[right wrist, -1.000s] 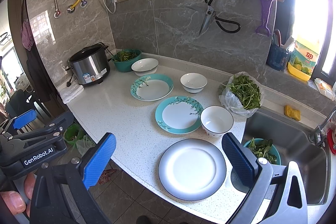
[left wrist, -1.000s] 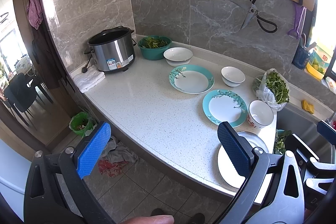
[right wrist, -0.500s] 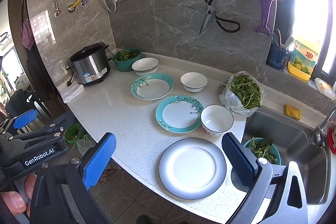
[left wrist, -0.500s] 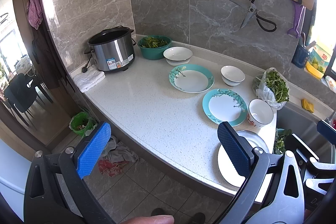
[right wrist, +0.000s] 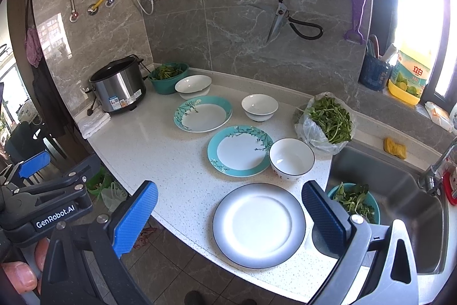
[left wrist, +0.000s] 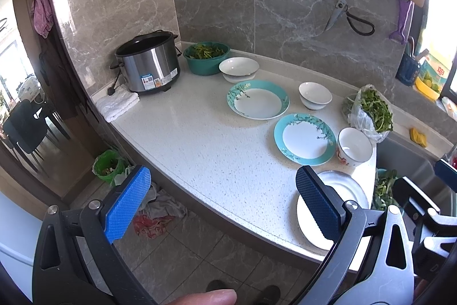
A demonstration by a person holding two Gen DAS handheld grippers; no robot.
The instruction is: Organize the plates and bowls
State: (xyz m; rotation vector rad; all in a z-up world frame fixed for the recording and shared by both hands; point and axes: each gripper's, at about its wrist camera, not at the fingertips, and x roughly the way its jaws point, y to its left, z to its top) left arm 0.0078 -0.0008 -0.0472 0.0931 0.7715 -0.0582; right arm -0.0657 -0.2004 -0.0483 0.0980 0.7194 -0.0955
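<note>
Both tools are hanging over the near edge of the table (right wrist: pixel 160 156) with nothing between their blue pads; the left tool (left wrist: pixel 220 205) is standing wide apart and released, and the right tool (right wrist: pixel 228 216) is likewise spread and holding nothing. Just ahead of the right tool, between its pads, the black-rimmed white plate (right wrist: pixel 258 225) is lying flat near the table's edge; beyond it the dark-rimmed bowl (right wrist: pixel 291 159) is sitting upright, touching or just beside the nearer teal plate (right wrist: pixel 240 150); farther on, the second teal plate (right wrist: pixel 202 113) and a small white bowl (right wrist: pixel 259 106) are resting side by side, and the wide white bowl (right wrist: pixel 192 86) is sitting farthest off, beside a green basin of greens (right wrist: pixel 168 76). To the right tool's right, the sink (right wrist: pixel 400 190) is holding a teal bowl of leaves (right wrist: pixel 354 202); a bag of greens (right wrist: pixel 325 122) is lying behind the dark-rimmed bowl.
</note>
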